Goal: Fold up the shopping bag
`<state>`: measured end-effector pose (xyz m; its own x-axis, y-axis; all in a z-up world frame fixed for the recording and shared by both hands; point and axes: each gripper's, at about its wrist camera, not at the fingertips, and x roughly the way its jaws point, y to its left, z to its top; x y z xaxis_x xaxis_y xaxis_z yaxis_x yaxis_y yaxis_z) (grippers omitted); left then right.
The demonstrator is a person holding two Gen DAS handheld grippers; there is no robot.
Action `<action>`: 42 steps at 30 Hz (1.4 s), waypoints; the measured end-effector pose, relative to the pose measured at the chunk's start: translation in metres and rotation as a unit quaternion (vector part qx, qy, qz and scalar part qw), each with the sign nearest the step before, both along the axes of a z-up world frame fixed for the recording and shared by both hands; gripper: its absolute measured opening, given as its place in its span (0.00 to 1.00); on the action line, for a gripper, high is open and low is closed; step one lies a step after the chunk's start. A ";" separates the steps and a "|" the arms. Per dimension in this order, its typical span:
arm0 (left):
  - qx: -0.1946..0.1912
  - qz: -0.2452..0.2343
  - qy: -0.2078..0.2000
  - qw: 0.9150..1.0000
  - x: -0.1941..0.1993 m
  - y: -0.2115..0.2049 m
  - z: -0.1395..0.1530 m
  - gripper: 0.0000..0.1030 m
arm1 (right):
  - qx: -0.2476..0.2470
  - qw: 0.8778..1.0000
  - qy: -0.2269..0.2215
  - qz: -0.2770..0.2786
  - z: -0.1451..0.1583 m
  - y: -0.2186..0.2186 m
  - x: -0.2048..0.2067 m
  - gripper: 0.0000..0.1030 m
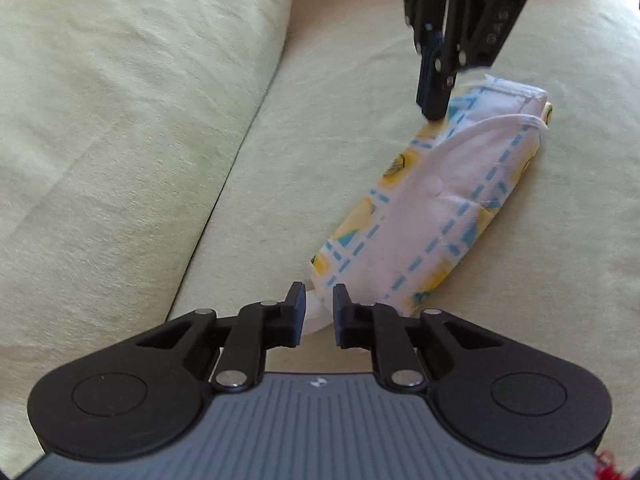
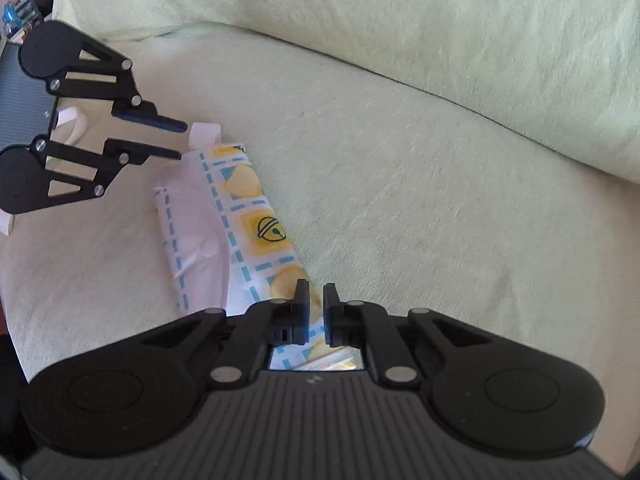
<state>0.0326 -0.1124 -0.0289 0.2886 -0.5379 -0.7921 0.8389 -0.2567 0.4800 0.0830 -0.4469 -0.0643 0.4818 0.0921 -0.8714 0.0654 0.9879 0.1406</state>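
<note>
1. White fabric shopping bag with yellow-and-blue print (image 1: 436,204) lies folded into a long strip mid-seat on the pale green sofa cushion (image 1: 120,120).
2. Left hand-held gripper (image 1: 319,312): narrow gap, straddling the bag's near end, not clamped.
3. Right hand-held gripper (image 2: 316,308): narrow gap over the far end; grip unclear.
4. I judge the next move an end-over-end fold, needing a firm pinch first.

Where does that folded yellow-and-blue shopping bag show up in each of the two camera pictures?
Left wrist view: the shopping bag runs diagonally from the left gripper at bottom centre up to the right gripper at upper right.
Right wrist view: the shopping bag lies left of centre, from the right gripper up toward the left gripper.
Shared landmark: the sofa cushion seam.
</note>
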 end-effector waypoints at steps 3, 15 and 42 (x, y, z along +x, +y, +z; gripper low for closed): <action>-0.017 -0.022 0.018 0.999 -0.009 0.007 0.005 0.16 | -0.024 1.000 -0.001 -0.006 -0.007 0.002 -0.001 0.08; 0.010 -0.012 0.045 0.999 -0.004 -0.016 -0.027 0.00 | -0.204 0.975 -0.082 -0.008 0.003 0.062 -0.033 0.09; 0.033 0.016 0.070 0.997 0.000 -0.029 -0.033 0.00 | -0.358 0.915 -0.160 0.098 0.006 0.186 -0.088 0.30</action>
<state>0.0329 -0.1411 -0.0617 0.1878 -0.4750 -0.8597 0.9049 -0.2568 0.3395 -0.0051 -0.2609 -0.0580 0.7575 -0.3364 -0.5595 -0.0534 0.8223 -0.5666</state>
